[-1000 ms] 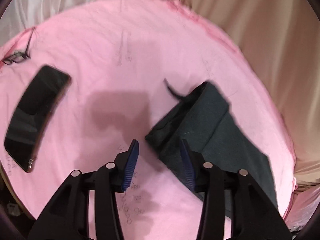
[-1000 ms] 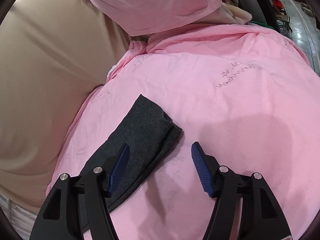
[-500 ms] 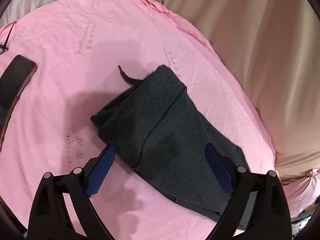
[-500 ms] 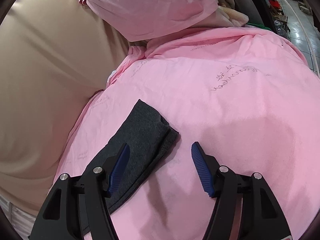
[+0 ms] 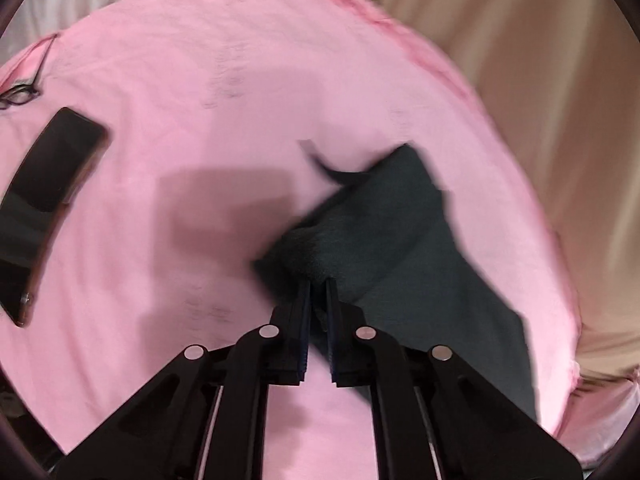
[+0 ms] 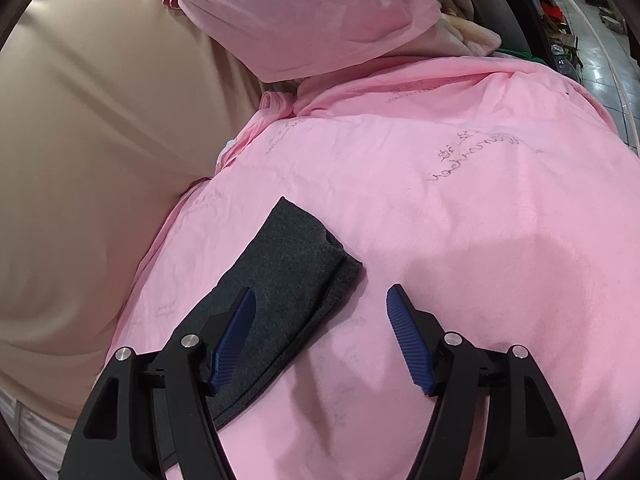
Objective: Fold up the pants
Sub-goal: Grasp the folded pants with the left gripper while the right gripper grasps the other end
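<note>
Since half a second ago my left gripper (image 5: 318, 286) has snapped closed, pinching the near corner of the dark grey knit pants (image 5: 400, 240) at centre frame on the pink bedsheet (image 5: 240, 80); a black phone (image 5: 48, 184) lies at left. From the right wrist, my right gripper (image 6: 320, 300) hovers spread wide, its left finger above the pants' folded leg (image 6: 288, 264) at lower centre.

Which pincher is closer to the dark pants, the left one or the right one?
Left. The left gripper is shut on the pants, pinching their near edge. The right gripper is open, its left finger over the pants' other end, gripping nothing.
</note>
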Demonstrator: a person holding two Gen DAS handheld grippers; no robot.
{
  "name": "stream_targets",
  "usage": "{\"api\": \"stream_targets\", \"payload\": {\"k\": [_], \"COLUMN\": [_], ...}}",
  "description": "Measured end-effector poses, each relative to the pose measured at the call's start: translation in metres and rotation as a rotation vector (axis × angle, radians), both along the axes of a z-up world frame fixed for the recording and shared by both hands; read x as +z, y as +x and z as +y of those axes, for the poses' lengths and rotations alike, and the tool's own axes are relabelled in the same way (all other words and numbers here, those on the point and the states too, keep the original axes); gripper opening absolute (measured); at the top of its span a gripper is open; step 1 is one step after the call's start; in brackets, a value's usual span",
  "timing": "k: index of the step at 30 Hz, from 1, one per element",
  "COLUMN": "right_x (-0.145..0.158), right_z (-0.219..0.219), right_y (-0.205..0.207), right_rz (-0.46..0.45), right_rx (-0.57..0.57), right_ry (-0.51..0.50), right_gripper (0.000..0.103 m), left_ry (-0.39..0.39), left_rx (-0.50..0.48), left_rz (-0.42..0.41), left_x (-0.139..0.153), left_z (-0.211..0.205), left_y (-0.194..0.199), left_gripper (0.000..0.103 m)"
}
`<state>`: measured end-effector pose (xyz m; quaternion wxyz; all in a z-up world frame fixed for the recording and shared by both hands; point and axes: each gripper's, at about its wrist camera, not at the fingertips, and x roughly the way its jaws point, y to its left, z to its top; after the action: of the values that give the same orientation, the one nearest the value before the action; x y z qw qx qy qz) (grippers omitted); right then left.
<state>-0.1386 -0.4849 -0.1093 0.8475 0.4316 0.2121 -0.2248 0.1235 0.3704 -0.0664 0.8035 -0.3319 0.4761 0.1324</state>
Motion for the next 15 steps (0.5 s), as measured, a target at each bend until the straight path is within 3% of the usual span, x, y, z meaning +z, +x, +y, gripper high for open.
{"api": "stream_targets", "payload": {"k": [4, 7, 11, 14, 15], "right_x": [-0.001, 0.002, 0.001, 0.001, 0.001], "right_z": [-0.001, 0.000, -0.004, -0.007, -0.005], "right_y": [0.000, 0.006, 0.011, 0.018, 0.022], "right_rz": [-0.001, 0.025, 0.000, 0.018, 0.036], "right_rx": [0.005, 0.034, 0.039, 0.042, 0.050], "right_ry": [0.007, 0.000, 0.038, 0.032, 0.029], "right_gripper": [0.068, 0.076, 0.076, 0.074, 0.068], "left_ry": [-0.015, 0.047, 0.124, 0.250, 0.267], "left_rx": [0.014, 0.000, 0.012, 0.024, 0.019], "left_rz": [0.005, 0.022, -0.005, -0.059, -0.072], "left_x": [-0.007, 0.002, 0.023, 0.049, 0.053], "left_z": [0.002, -0.010, -0.024, -0.046, -0.052], "left_y": [-0.005, -0.004, -0.012, -0.024, -0.027], "left_gripper": [0.006, 0.011, 0.012, 0.033, 0.049]}}
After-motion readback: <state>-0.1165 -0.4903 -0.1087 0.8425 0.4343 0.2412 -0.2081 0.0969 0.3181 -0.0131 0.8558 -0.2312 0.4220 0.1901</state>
